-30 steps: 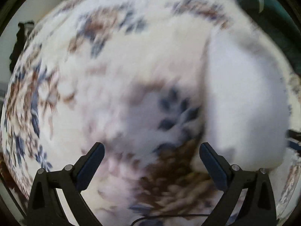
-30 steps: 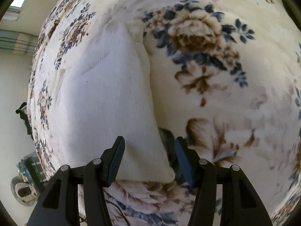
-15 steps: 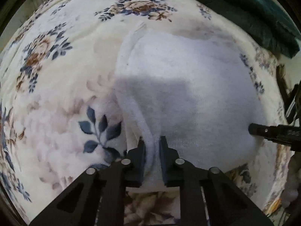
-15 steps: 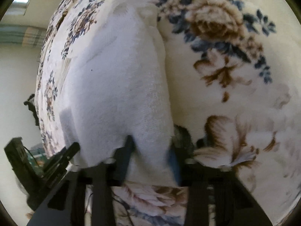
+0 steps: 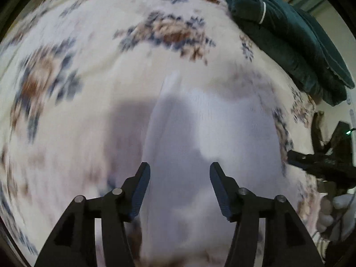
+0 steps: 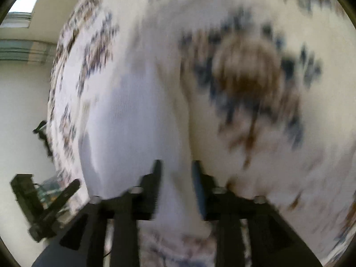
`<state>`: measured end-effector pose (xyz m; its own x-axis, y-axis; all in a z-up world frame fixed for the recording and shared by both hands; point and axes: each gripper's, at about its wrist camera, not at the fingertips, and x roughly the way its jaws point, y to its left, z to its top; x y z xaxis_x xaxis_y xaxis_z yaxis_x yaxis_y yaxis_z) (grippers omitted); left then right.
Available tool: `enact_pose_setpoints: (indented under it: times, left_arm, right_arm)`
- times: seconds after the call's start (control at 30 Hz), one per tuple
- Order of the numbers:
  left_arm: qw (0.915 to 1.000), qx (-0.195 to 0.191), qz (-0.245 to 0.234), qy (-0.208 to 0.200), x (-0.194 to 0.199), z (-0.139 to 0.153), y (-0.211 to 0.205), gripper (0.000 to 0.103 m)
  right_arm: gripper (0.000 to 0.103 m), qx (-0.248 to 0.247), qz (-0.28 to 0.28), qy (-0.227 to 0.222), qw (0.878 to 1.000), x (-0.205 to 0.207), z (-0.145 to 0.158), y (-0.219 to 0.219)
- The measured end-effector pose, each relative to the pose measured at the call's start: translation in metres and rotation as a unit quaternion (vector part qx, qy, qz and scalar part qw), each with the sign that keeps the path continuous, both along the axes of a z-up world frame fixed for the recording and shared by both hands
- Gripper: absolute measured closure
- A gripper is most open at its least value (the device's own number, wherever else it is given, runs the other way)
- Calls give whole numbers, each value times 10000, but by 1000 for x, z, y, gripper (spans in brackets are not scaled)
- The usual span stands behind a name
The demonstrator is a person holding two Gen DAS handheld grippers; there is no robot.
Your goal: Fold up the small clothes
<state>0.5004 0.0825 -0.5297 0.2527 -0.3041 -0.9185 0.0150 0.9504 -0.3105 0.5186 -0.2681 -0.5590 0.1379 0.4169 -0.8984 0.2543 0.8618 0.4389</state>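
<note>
A small white knitted garment (image 5: 213, 133) lies on a floral blanket (image 5: 66, 111). In the left wrist view my left gripper (image 5: 179, 174) is open, its fingers spread above the garment's near edge. In the right wrist view the same white garment (image 6: 133, 133) fills the left centre. My right gripper (image 6: 176, 171) has its fingers a little apart with the garment's right edge between them; the frame is blurred. The left gripper (image 6: 55, 200) shows at the lower left of the right wrist view, and the right gripper (image 5: 320, 162) at the right of the left wrist view.
A dark green folded blanket (image 5: 289, 33) lies at the far right corner of the bed. The floral blanket (image 6: 255, 77) spreads to the right of the garment. The bed's edge and a pale wall (image 6: 20, 111) are at the left of the right wrist view.
My left gripper was shut on the garment's edge half a second ago and has opened and drawn back. My right gripper has loosened around the garment's edge. Both views are blurred by motion.
</note>
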Motion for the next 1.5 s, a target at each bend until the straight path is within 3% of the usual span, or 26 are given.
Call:
enact_pose_setpoints:
  times: [0.13, 0.27, 0.3, 0.33, 0.4, 0.47, 0.57, 0.6, 0.63, 0.7, 0.77, 0.83, 0.9, 0.93, 0.97, 1.0, 1.03, 1.1, 1.17, 1.23, 1.27, 1.3, 1.37, 1.43, 1.5]
  left_arm:
    - [9974, 498, -524, 32, 64, -28, -28, 50]
    - [9912, 963, -910, 45, 100, -43, -48, 52]
    - [9902, 1008, -969, 22, 103, -44, -49, 53]
    - [9898, 998, -1017, -4, 104, -43, -51, 60]
    - [9909, 868, -1025, 8, 104, -40, -50, 61]
    - [9932, 701, -933, 4, 102, -36, -45, 61]
    - [9958, 578, -702, -86, 94, -29, -33, 59]
    - [9969, 498, -607, -95, 91, -28, -27, 59]
    - [9978, 436, -499, -98, 88, -27, -20, 59]
    - [9986, 378, -366, -80, 83, -27, -12, 59]
    - [9990, 366, -255, -71, 77, -28, -4, 59]
    - [9991, 366, -221, -48, 72, -30, -1, 59]
    - [9990, 393, -210, -7, 70, -33, -2, 59]
    - [9989, 412, -211, 45, 69, -36, -2, 59]
    - [9988, 446, -210, 73, 69, -38, -3, 59]
    - [9985, 483, -223, 87, 68, -40, -4, 59]
    - [9984, 495, -244, 101, 67, -40, -4, 59]
    - [9983, 508, -272, 101, 65, -40, -4, 59]
    - [9980, 536, -335, 60, 64, -39, -4, 59]
    - [9979, 539, -358, 81, 65, -42, -4, 59]
    - [9980, 531, -341, 97, 66, -43, -3, 59]
    - [9982, 508, -313, 113, 67, -44, -2, 59]
    - [9991, 303, -247, 173, 71, -47, -1, 59]
    - [9993, 241, -223, 192, 76, -48, -2, 59]
    - [9992, 225, -274, 186, 82, -51, -5, 59]
  right_arm:
    - [65, -56, 226, -177, 9996, 55, -3, 10]
    - [65, -471, 810, -65, 9956, 98, -16, 33]
    - [74, -533, 875, -57, 9947, 105, -18, 36]
    - [99, -505, 873, -177, 9947, 107, -15, 35]
    - [99, -688, 764, -371, 9940, 108, -4, 36]
    - [99, -451, 427, -535, 9966, 105, 6, 24]
    - [99, 86, 142, -154, 9997, 100, -3, 4]
    - [92, 167, 66, -31, 9998, 98, -8, 1]
    - [76, 155, -47, 106, 9998, 93, -15, -6]
    - [60, 141, -389, 166, 9990, 83, -26, -21]
    - [55, 539, -534, 303, 9967, 79, -41, -25]
    - [48, 985, -405, 158, 9942, 81, -51, -15]
    - [46, 1073, 15, 149, 9941, 87, -59, 6]
    - [46, 882, 448, 254, 9948, 91, -69, 23]
    - [46, 474, 779, 406, 9950, 94, -78, 35]
    - [55, 216, 885, 463, 9948, 95, -84, 43]
    - [73, 338, 835, 378, 9952, 95, -86, 46]
    - [79, 770, 620, 474, 9940, 97, -83, 43]
    - [80, 2226, -120, 591, 9730, 91, -84, 24]
    - [81, 3578, -903, 926, 9248, 80, -102, 3]
    - [81, 3669, -1212, 1140, 9152, 74, -114, -6]
    - [80, 3405, -1391, 1308, 9206, 70, -125, -15]
    - [73, 2509, -1310, 1460, 9479, 68, -136, -28]
    - [58, 2359, -903, 1151, 9607, 73, -120, -26]
    - [47, 1768, -715, 715, 9790, 76, -91, -28]
